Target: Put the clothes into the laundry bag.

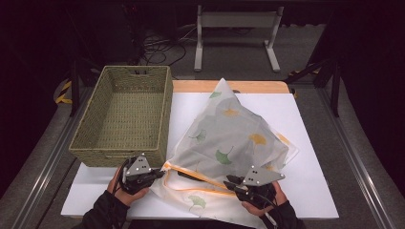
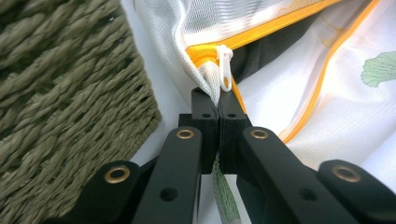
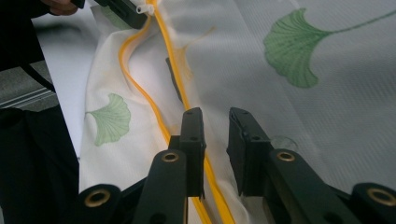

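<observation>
White counter (image 1: 310, 143), wood strip at far edge. Woven basket (image 1: 125, 114) on its left part, empty inside. Mesh laundry bag (image 1: 229, 138) with ginkgo-leaf print lies mid-counter, just right of the basket, orange zipper (image 1: 196, 177) along its near edge, partly open with something dark inside. Left gripper (image 1: 143, 175) at the bag's near-left corner: jaws pressed together, pinching mesh right below the white zipper pull (image 2: 225, 67). Right gripper (image 1: 241, 185) over the near-right edge: jaws spread, zipper tape running between them, not clamped.
</observation>
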Tool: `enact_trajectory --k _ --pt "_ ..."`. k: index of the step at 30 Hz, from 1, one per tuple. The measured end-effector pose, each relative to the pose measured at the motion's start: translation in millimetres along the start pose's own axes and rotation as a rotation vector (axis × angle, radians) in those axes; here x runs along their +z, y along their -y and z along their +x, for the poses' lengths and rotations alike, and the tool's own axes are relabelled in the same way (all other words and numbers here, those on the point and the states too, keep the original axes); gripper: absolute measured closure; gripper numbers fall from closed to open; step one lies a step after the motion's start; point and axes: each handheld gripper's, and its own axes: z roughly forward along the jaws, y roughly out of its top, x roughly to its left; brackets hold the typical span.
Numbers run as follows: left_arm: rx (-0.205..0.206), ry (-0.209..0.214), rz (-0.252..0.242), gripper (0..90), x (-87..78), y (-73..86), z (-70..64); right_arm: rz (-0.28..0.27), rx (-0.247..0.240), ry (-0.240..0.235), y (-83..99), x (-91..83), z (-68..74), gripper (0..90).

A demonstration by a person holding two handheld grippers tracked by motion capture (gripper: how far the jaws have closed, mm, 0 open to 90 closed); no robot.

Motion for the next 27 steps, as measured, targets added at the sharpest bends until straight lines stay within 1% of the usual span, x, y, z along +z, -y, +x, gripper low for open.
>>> enact_trajectory --k 7,12,14,15,20,23,27 --pt "0.019 0.01 -0.005 88.3 -0.1 -1.7 -6.6 -0.015 -0.025 -0.02 -10.2 6.6 10.2 76.3" --pt "0.019 0.021 -0.007 88.3 0.3 -1.5 -9.4 -0.025 -0.032 -0.034 -17.7 12.6 16.2 75.8" --pt "0.027 0.022 -0.009 88.2 0.0 -2.2 -9.9 -0.034 -0.035 -0.044 -22.8 17.5 19.4 75.9" --pt "0.028 0.025 -0.01 88.2 -0.1 -2.4 -10.2 -0.034 -0.035 -0.044 -22.8 17.5 19.4 75.9" --pt "0.036 0.033 -0.011 88.2 0.9 -2.8 -13.0 -0.031 -0.051 -0.066 -29.3 28.3 26.6 76.2" --pt "0.04 0.034 -0.007 88.2 1.9 -2.9 -15.0 -0.027 -0.052 -0.073 -32.5 35.7 29.1 75.9" --pt "0.045 0.04 -0.009 88.1 2.5 -3.3 -17.6 -0.024 -0.036 -0.08 -35.0 44.3 29.0 75.3"
